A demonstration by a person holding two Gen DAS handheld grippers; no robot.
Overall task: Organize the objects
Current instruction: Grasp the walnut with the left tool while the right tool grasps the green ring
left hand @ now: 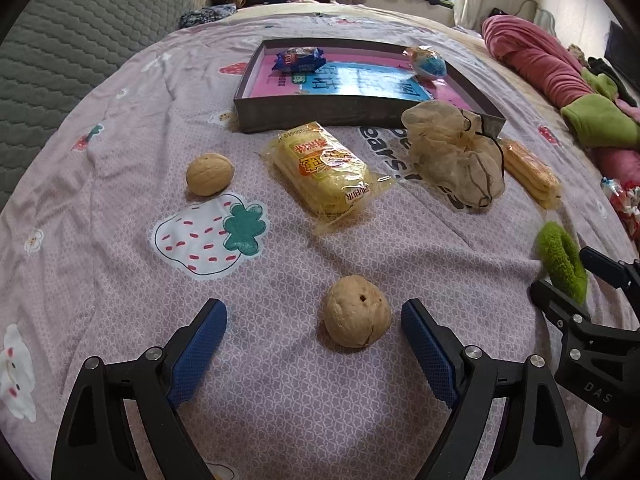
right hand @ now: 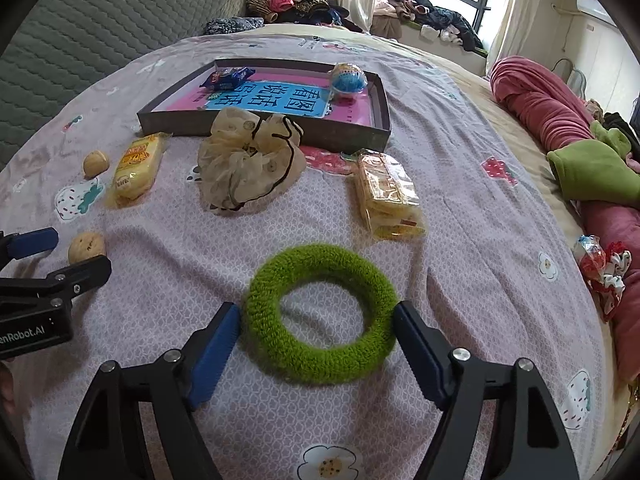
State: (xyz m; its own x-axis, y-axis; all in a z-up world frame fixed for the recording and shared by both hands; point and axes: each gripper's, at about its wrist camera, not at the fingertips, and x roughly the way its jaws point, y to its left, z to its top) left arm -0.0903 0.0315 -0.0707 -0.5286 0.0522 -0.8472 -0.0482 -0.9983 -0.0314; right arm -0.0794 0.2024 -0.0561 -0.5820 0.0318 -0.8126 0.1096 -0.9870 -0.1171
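My left gripper (left hand: 314, 316) is open with a walnut (left hand: 356, 311) lying on the bedsheet between its fingers, nearer the right one. My right gripper (right hand: 318, 316) is open around a green fuzzy ring (right hand: 322, 312); both fingertips sit beside the ring's outer edges. A second walnut (left hand: 209, 173) lies farther left. A yellow cracker pack (left hand: 328, 168), a beige mesh pouch (left hand: 456, 156) and another cracker pack (right hand: 388, 194) lie in front of a shallow box (left hand: 320, 114). The box holds a blue snack pack (left hand: 300, 60) and a blue-and-white wrapped ball (left hand: 429, 63).
A pink and green blanket roll (right hand: 560, 120) lies along the right. A red-and-white wrapped candy (right hand: 600, 268) sits near it. A grey quilted cover (left hand: 80, 40) is at the left, piled clothes (right hand: 296, 0) at the back.
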